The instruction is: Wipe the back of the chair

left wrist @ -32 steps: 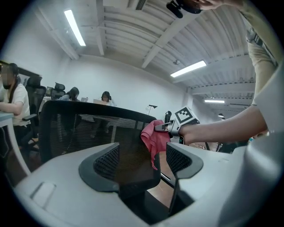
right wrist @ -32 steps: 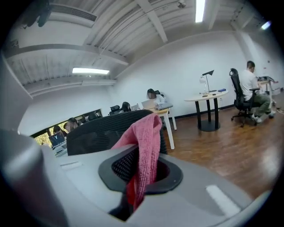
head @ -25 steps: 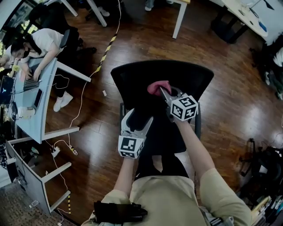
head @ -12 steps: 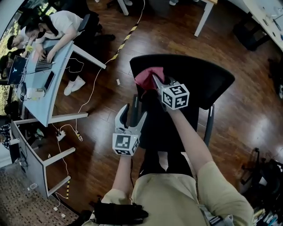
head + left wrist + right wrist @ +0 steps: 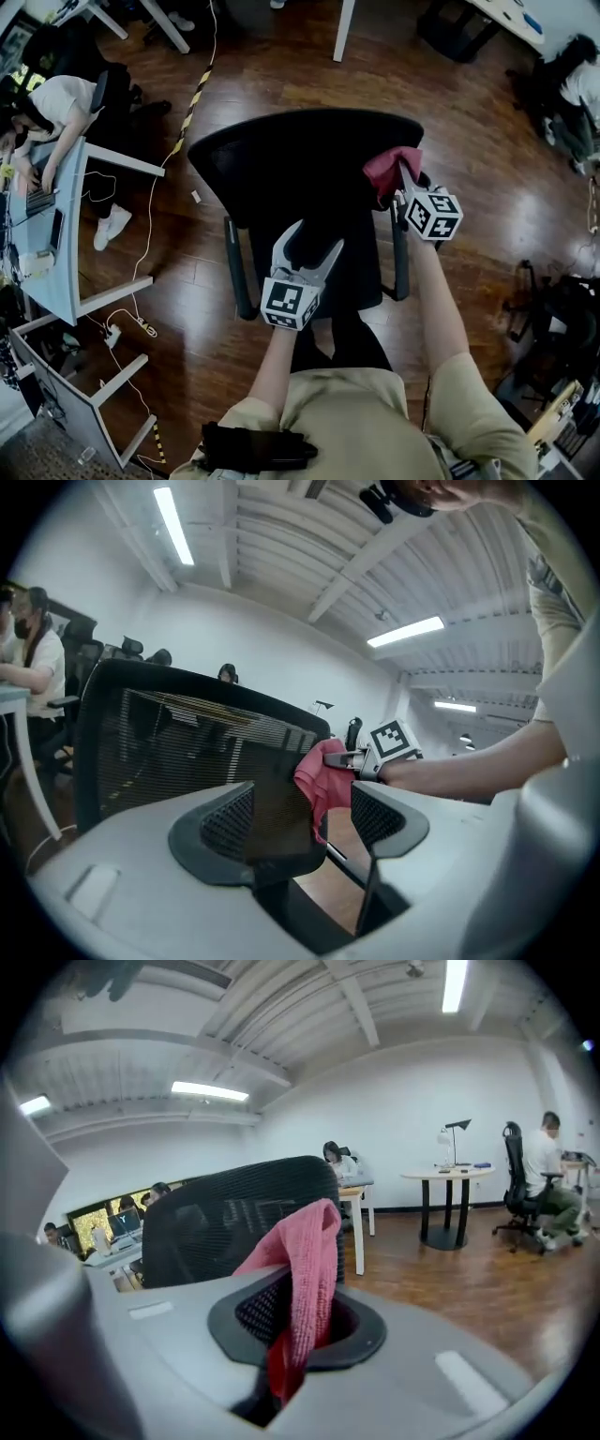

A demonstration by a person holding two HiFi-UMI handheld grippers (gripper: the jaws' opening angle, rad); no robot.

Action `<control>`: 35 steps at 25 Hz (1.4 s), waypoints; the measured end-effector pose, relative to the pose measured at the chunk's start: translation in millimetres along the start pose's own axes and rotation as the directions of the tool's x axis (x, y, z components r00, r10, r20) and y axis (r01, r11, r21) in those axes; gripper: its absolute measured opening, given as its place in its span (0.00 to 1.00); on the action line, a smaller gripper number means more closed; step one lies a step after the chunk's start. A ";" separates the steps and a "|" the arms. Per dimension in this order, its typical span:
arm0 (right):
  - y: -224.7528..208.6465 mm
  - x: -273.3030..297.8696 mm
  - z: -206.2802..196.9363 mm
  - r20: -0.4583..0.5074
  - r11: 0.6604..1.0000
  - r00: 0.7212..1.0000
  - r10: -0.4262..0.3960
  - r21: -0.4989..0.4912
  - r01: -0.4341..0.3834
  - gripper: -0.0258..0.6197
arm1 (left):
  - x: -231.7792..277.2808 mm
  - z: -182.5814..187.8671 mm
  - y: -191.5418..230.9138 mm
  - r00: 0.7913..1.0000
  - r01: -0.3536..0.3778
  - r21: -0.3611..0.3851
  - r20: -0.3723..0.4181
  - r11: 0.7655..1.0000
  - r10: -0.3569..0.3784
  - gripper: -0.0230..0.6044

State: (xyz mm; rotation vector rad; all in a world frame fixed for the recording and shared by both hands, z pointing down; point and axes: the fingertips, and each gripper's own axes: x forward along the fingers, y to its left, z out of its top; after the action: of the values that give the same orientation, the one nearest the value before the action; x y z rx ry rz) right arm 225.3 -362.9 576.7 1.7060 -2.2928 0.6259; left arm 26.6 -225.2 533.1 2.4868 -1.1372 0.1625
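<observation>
- currently, chair back (image 5: 300, 155): black mesh, upright beyond the seat (image 5: 361, 267); the wiping contact sits at the right end of its top edge.
- pink cloth (image 5: 382, 173): bunched on that corner; judged risk: it runs off the end of the edge, or the mesh snags it and drags it out of the pinch.
- right gripper (image 5: 403, 176): fingers closed narrow on the cloth, one fold hanging loose over them.
- left gripper (image 5: 314, 242): fingers fairly wide above the seat; the back's lower panel (image 5: 274, 803) stands between them, unpressed; judged risk: unsteadied, the chair swivels away under the push.
</observation>
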 end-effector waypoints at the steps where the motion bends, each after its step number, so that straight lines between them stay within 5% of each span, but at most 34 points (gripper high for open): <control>1: 4.5 0.1 -0.2 -0.002 1.000 1.000 0.006 -0.003 -0.006 0.07 | -1.5 2.8 -2.6 1.000 -0.002 -0.013 0.009 1.000 0.003 0.53; 4: 59.5 15.2 -6.8 -0.005 0.991 0.991 0.134 0.019 -0.134 0.07 | -18.4 8.8 11.4 0.998 -0.057 -0.013 0.023 0.998 0.058 0.53; 6: 125.9 32.9 -18.7 -0.024 0.962 0.961 0.275 0.009 -0.274 0.07 | -39.3 8.9 34.2 0.992 -0.121 0.002 0.020 0.993 0.121 0.53; 10: 270.6 66.2 -35.7 -0.053 0.846 0.845 0.532 -0.003 -0.533 0.07 | -91.0 5.2 92.2 0.962 -0.272 0.035 0.005 0.962 0.272 0.53; 13: 358.8 85.5 -44.6 -0.075 0.761 0.760 0.646 -0.018 -0.649 0.07 | -133.9 0.6 130.3 0.926 -0.377 0.058 -0.008 0.924 0.378 0.53; 17: 405.0 112.2 -51.1 -0.114 0.771 0.769 0.629 -0.033 -0.636 0.07 | -171.1 -1.0 159.7 0.893 -0.449 0.053 -0.006 0.892 0.450 0.53; 21: 373.1 125.4 -53.9 -0.128 0.815 0.809 0.574 -0.004 -0.579 0.07 | -164.5 -4.8 161.0 0.900 -0.434 0.045 -0.009 0.900 0.435 0.53; 27: 236.4 101.1 -51.8 -0.099 0.904 0.899 0.427 0.023 -0.427 0.07 | -91.4 -14.9 115.2 0.966 -0.258 0.042 -0.024 0.965 0.259 0.53; 32: 82.3 40.4 -45.0 -0.048 0.990 0.991 0.124 0.067 -0.121 0.07 | -20.7 -24.2 39.0 0.998 -0.056 0.054 -0.023 0.997 0.057 0.53; 35: 13.0 7.9 -45.9 -0.019 0.990 1.000 -0.002 0.141 0.005 0.07 | 11.6 -30.4 -4.1 0.999 0.044 0.072 -0.025 0.996 -0.043 0.53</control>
State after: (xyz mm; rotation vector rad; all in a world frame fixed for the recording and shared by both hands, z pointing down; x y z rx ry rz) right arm 206.9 -345.6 618.0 1.7561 -2.2811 0.8178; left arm 39.1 -218.6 562.7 2.5640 -1.0850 0.2234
